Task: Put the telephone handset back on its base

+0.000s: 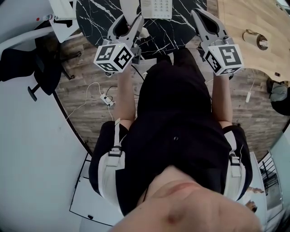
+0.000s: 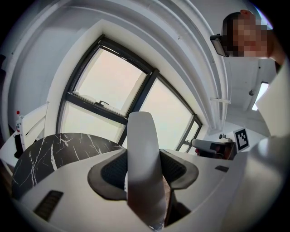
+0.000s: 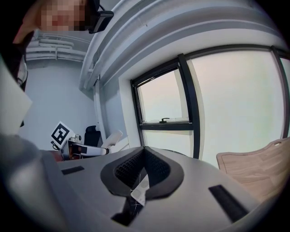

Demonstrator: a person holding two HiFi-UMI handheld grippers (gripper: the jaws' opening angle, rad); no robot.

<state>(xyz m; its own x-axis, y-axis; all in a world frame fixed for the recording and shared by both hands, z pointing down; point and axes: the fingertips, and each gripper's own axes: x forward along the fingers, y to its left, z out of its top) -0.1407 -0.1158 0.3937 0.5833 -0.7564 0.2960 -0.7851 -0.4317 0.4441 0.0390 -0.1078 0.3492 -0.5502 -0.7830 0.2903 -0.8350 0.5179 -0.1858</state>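
left pads (image 2: pixel 113 170): pinching the handset (image 2: pixel 142 158) from both sides, spread wide by its body
handset: white, stands upright between the pads, top end sticks up past them; held in the air, off the base
left gripper (image 1: pixel 128 27): points away from the person, tipped slightly down, over the near edge of the table (image 1: pixel 97 18)
left marker cube (image 1: pixel 113 56): on the gripper's back end, nearer the person
left forearm (image 1: pixel 124 99): bare, stretched forward from the body, close to the torso
right pads (image 3: pixel 129 167): pressed together, nothing between them
right gripper (image 1: pixel 201 16): level with the left one, well apart from it, also pointing away and slightly down, at the table's near right edge
right marker cube (image 1: pixel 223 58): on the back end, near the wrist
right forearm (image 1: pixel 221 99): bare, stretched forward, roughly parallel to the left one
base (image 1: pixel 156 8): white with a keypad, on the table, far of both grippers and between them, just right of the left gripper's tips
table: round, black marble pattern
wooden tabletop (image 1: pixel 240 18): right of the right gripper
chair (image 1: pixel 27 63): dark, far left on the floor
power strip (image 1: pixel 107 99): on the wood floor with a white cable, left of the left forearm
window (image 3: pixel 235 104): big, dark frame, beyond the tables
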